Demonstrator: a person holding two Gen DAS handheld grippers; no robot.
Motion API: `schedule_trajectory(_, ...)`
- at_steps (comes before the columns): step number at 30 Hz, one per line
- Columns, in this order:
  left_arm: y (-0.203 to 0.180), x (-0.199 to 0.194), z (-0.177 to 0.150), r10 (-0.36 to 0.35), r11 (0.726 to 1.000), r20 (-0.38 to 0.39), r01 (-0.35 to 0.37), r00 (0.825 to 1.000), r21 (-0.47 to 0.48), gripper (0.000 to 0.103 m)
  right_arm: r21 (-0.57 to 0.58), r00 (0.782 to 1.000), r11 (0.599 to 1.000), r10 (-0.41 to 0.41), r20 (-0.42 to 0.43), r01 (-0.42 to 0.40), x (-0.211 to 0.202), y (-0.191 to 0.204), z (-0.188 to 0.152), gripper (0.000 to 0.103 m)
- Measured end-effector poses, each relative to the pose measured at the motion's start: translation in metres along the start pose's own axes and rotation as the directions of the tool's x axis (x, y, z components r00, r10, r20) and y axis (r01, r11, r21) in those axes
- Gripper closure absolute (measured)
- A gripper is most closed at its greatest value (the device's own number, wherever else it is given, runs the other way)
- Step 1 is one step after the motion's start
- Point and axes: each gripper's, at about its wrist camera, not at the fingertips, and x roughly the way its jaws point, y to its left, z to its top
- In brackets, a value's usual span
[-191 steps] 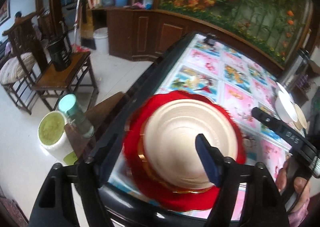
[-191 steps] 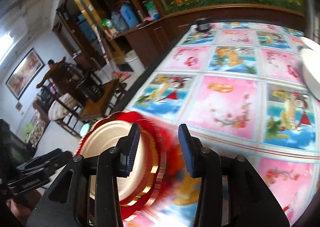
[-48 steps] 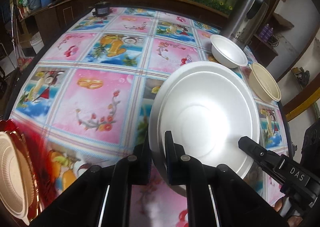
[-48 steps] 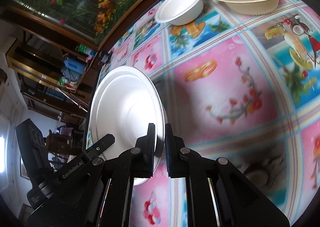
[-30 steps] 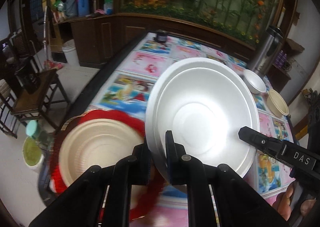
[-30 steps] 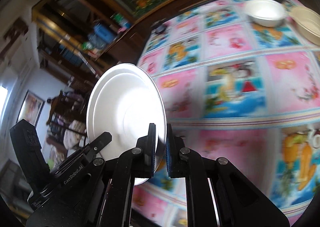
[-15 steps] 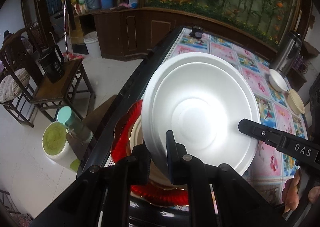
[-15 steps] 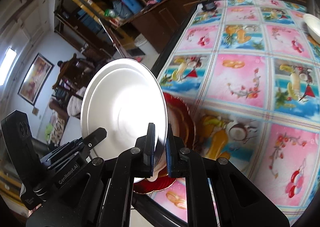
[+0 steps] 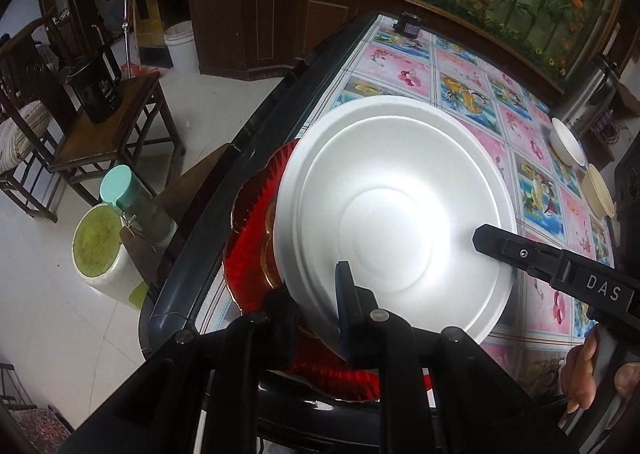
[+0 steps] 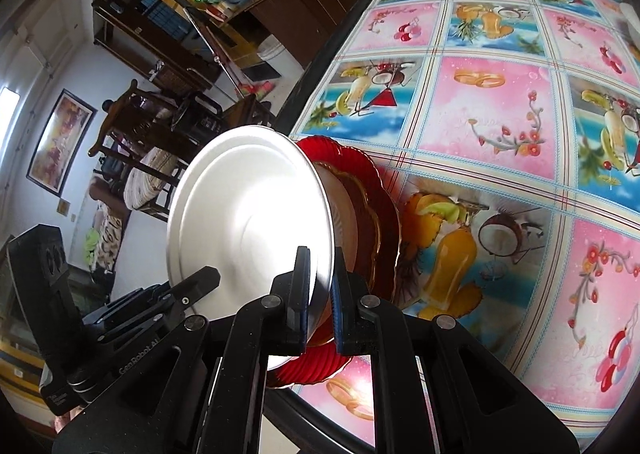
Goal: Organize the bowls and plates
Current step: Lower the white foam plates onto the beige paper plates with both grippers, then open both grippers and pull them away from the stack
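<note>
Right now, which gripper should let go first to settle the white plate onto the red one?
Probably left: both grippers clamp the white foam plate; the left's edge sits lower, over the red scalloped plate.

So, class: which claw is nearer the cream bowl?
Right. The right claw grips the white plate at the rim on the side toward the cream bowl; the left claw grips the rim farther from it.
</note>
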Motion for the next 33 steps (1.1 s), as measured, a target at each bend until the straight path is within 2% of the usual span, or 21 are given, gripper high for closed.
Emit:
schedule_trajectory(5, 0.003, -0.001, 0.001, -0.017, 1.000, -0.016, 0.017, 1.000, -0.005, 0.083, 0.004, 1.000, 1.000, 0.004, -0.013, -0.004, 0.004, 0.000, 0.002, 0.094)
schedule_trajectory(7, 0.004, -0.001, 0.001, -0.013, 1.000, -0.018, 0.013, 1.000, -0.006, 0.076, 0.001, 1.000, 1.000, 0.001, -0.012, -0.001, 0.004, 0.001, 0.003, 0.094)
schedule_trajectory(9, 0.006, 0.000, 0.000, -0.010, 1.000, -0.024, 0.010, 1.000, -0.004, 0.055, 0.002, 1.000, 1.000, -0.002, -0.022, 0.002, 0.006, 0.001, 0.003, 0.093)
schedule_trajectory(11, 0.008, -0.001, -0.001, -0.010, 1.000, -0.021, 0.010, 1.000, -0.006, 0.050, 0.007, 1.000, 1.000, -0.001, -0.025, 0.001, 0.007, 0.000, 0.004, 0.093)
schedule_trajectory(16, 0.016, -0.010, -0.001, -0.014, 0.999, 0.001, 0.014, 1.000, -0.031, 0.050, 0.020, 0.999, 1.000, 0.017, -0.040, -0.017, 0.006, -0.002, 0.004, 0.091)
schedule_trajectory(18, 0.022, -0.017, -0.001, -0.023, 0.999, 0.015, 0.024, 1.000, -0.048, 0.050, 0.023, 0.998, 0.999, 0.049, -0.046, -0.048, 0.006, 0.000, 0.004, 0.089)
schedule_trajectory(23, 0.036, -0.032, 0.001, -0.039, 0.994, 0.056, 0.044, 0.998, -0.101, 0.042, 0.042, 0.996, 0.997, 0.066, -0.065, -0.063, 0.005, -0.001, 0.003, 0.089)
schedule_trajectory(29, 0.037, -0.048, 0.007, -0.058, 0.987, 0.116, 0.074, 0.992, -0.143, 0.041, 0.069, 0.991, 0.993, 0.100, -0.089, -0.094, -0.002, -0.013, 0.007, 0.087)
schedule_trajectory(30, 0.031, -0.053, 0.010, -0.056, 0.988, 0.138, 0.075, 0.989, -0.136, 0.040, 0.065, 0.992, 0.993, 0.104, -0.074, -0.099, -0.008, -0.015, 0.010, 0.085)
schedule_trajectory(33, 0.014, -0.061, 0.014, -0.070, 0.990, 0.179, 0.091, 0.981, -0.112, 0.034, 0.075, 0.988, 0.986, 0.150, -0.028, -0.148, -0.026, -0.024, 0.016, 0.066)
